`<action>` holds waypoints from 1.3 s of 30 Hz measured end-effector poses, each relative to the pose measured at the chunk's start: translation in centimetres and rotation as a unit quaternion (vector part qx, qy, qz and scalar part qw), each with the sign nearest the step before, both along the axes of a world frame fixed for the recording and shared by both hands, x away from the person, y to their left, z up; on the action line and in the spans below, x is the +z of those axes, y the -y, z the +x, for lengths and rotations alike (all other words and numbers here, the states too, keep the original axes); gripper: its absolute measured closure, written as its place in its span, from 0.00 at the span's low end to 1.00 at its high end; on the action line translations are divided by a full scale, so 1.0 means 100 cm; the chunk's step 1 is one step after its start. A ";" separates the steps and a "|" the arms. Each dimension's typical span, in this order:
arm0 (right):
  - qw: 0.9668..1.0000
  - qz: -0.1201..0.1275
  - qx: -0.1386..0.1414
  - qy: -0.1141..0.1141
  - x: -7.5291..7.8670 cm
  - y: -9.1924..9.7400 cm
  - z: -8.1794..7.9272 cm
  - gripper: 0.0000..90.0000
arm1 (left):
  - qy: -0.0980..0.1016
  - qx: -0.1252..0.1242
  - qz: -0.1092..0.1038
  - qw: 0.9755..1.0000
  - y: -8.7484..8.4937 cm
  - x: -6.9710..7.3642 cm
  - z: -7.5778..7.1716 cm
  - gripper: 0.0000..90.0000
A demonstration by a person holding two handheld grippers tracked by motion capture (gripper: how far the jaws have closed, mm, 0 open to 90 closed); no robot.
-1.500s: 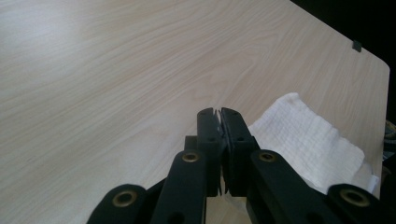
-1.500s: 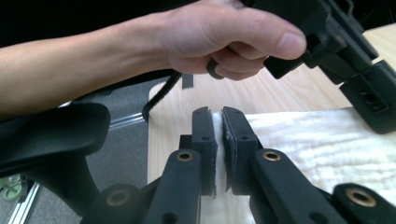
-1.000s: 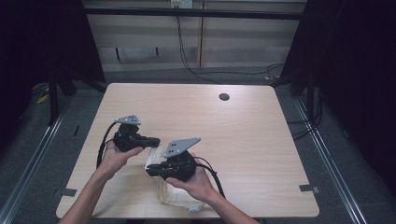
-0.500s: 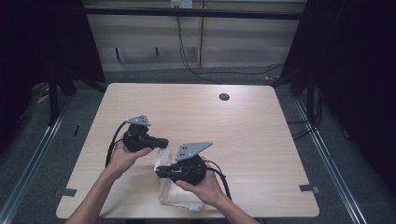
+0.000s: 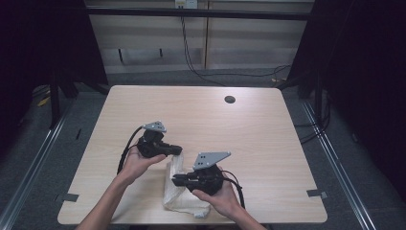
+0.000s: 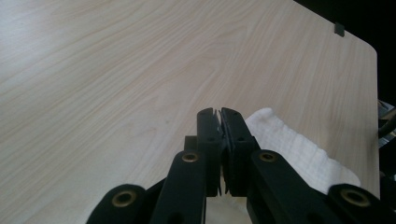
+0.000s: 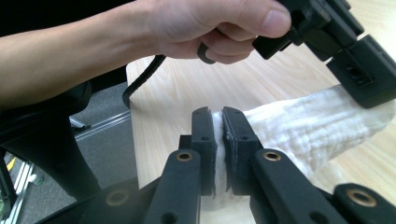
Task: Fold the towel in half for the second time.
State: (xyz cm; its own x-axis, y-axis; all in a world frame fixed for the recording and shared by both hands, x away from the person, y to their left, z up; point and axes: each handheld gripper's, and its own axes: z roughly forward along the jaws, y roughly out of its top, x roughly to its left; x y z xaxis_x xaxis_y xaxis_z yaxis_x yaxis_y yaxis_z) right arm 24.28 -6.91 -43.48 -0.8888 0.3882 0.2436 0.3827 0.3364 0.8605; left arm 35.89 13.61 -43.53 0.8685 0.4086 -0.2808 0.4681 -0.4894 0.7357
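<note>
A white waffle-weave cloth (image 5: 178, 197) lies bunched near the table's front edge, between my two hands. My left gripper (image 5: 178, 150) points right and is shut on the cloth's far end. In the left gripper view the jaws (image 6: 219, 114) are pressed together on a thin edge of cloth (image 6: 299, 149), which trails off to their right. My right gripper (image 5: 174, 181) points left and is shut on the cloth's near part. In the right gripper view the cloth (image 7: 308, 126) shows white between the closed jaws (image 7: 218, 114) and stretches up toward the left gripper (image 7: 359, 70).
The light wooden table (image 5: 249, 129) has a small dark round hole (image 5: 230, 99) at its far middle. Cables (image 5: 125, 153) trail from both grippers. Dark floor, rails and a stand surround the table.
Both hands have slid to the right across the table, and the cloth has come along between the shut jaws.
</note>
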 end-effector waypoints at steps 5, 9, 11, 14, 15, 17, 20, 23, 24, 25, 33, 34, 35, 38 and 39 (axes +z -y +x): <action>1.000 0.009 -0.005 -0.002 -0.003 0.011 -0.004 0.93 | -0.003 -0.007 0.005 1.000 0.009 -0.003 -0.001 0.97; 1.000 0.000 -0.012 -0.006 -0.007 0.018 -0.010 0.93 | -0.007 -0.016 0.006 1.000 0.015 -0.005 -0.002 0.97; 1.000 -0.001 -0.012 -0.008 -0.008 0.019 -0.011 0.93 | -0.008 -0.017 0.008 1.000 0.018 -0.007 -0.003 0.97; 1.000 -0.011 -0.017 -0.020 -0.017 0.024 -0.013 0.92 | -0.008 -0.024 0.024 0.999 0.025 -0.011 -0.004 0.96; 0.999 -0.018 -0.016 -0.021 -0.018 0.025 -0.014 0.92 | -0.006 -0.025 0.022 0.999 0.026 -0.012 -0.004 0.96; 0.999 -0.021 -0.019 -0.022 -0.019 0.027 -0.015 0.92 | -0.009 -0.025 0.026 0.999 0.028 -0.012 -0.005 0.96; 0.999 -0.024 -0.022 -0.028 -0.022 0.032 -0.017 0.92 | -0.009 -0.029 0.026 0.999 0.031 -0.012 -0.005 0.96; 0.998 -0.033 -0.027 -0.036 -0.026 0.037 -0.019 0.92 | -0.013 -0.036 0.031 0.999 0.037 -0.014 -0.005 0.96; 0.998 -0.033 -0.027 -0.036 -0.026 0.037 -0.019 0.92 | -0.016 -0.035 0.022 0.999 0.039 -0.017 -0.006 0.96; 0.998 -0.035 -0.027 -0.037 -0.027 0.038 -0.020 0.92 | -0.017 -0.037 0.025 0.999 0.042 -0.019 -0.006 0.96; 0.997 -0.050 -0.030 -0.047 -0.033 0.043 -0.028 0.91 | -0.029 -0.051 0.035 0.998 0.052 -0.027 -0.008 0.95; 0.997 -0.053 -0.030 -0.046 -0.033 0.044 -0.029 0.91 | -0.029 -0.054 0.036 0.997 0.053 -0.027 -0.008 0.95; 0.997 -0.053 -0.029 -0.047 -0.034 0.045 -0.029 0.91 | -0.030 -0.055 0.032 0.998 0.054 -0.027 -0.008 0.95; 0.997 -0.057 -0.031 -0.051 -0.036 0.050 -0.030 0.91 | -0.036 -0.056 0.023 0.998 0.058 -0.027 -0.007 0.95; 0.997 -0.057 -0.032 -0.051 -0.036 0.053 -0.030 0.91 | -0.037 -0.062 0.024 0.997 0.060 -0.028 -0.006 0.95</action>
